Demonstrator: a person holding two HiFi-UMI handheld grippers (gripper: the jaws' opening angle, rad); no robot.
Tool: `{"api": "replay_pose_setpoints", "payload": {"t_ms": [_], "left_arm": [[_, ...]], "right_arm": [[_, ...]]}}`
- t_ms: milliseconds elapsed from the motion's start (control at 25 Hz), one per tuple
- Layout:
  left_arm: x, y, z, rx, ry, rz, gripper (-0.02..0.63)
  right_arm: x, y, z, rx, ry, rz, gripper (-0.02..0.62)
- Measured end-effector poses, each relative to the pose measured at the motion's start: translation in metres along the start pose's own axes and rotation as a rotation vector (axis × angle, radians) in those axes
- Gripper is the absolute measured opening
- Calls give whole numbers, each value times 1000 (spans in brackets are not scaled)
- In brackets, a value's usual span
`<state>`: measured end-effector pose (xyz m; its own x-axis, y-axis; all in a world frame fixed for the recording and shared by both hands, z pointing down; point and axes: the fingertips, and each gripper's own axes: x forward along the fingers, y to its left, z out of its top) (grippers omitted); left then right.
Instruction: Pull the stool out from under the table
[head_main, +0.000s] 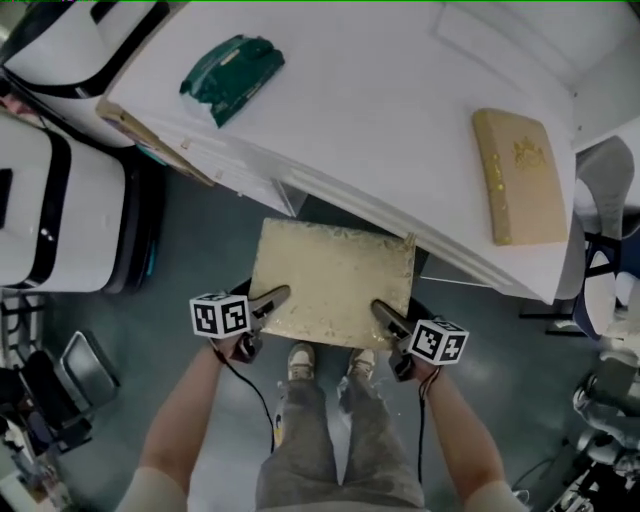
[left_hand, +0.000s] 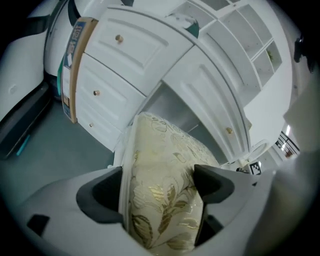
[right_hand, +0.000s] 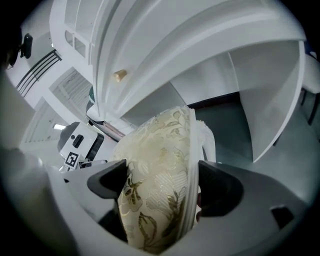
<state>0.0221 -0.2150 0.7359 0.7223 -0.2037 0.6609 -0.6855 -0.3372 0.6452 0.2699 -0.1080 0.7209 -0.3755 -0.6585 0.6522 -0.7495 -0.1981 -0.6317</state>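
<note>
The stool (head_main: 333, 282) has a cream cushion with gold leaf pattern and a white frame. In the head view it stands mostly out from under the white table (head_main: 380, 110), its far edge still beneath the table's front. My left gripper (head_main: 268, 303) is shut on the stool's near left edge, and the cushion (left_hand: 162, 200) fills the space between its jaws. My right gripper (head_main: 390, 318) is shut on the near right edge, with the cushion (right_hand: 155, 200) squeezed between its jaws.
On the table lie a green object (head_main: 230, 72) and a gold cushioned box (head_main: 520, 175). White drawers (left_hand: 117, 75) flank the knee space. A white and black machine (head_main: 60, 200) stands at the left. The person's feet (head_main: 330, 362) are just behind the stool.
</note>
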Motion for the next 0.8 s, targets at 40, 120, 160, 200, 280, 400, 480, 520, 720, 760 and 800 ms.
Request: {"api": "replay_pose_setpoints", "payload": {"t_ms": [40,120,160,200,280,400,480,520,720,760,800], "left_arm": [[-14,1,-4,-12,-9,9,443],[-42,5,-12,-36,-29,30,443],[-55,6,-15,-49,-44,39,443],[-68,7,-18,-64,-62,48,443],[-94,12,-27,-95,-102,68,443],[-131,21,-41,-157,-165,93,443],[-155,27,-50,-195,-210,113,443],[-168,30,-54,-212,-232,125,443],[-225,44,-74,-288,-334,187,443],[-238,47,-78,-299,-353,202,443],[-251,51,-82,-309,-375,218,443]], "right_arm": [[-2,11,-4,-10,15,9,456],[-6,33,-10,-29,41,27,456],[-7,44,-12,-41,53,36,456],[-7,55,-14,-57,67,45,456],[-5,76,-18,-99,96,68,456],[-1,109,-21,-173,139,103,456],[5,130,-25,-215,173,128,456],[8,141,-27,-233,191,142,456],[24,194,-40,-319,272,209,456],[27,206,-44,-336,290,222,456],[31,218,-48,-354,311,236,456]]}}
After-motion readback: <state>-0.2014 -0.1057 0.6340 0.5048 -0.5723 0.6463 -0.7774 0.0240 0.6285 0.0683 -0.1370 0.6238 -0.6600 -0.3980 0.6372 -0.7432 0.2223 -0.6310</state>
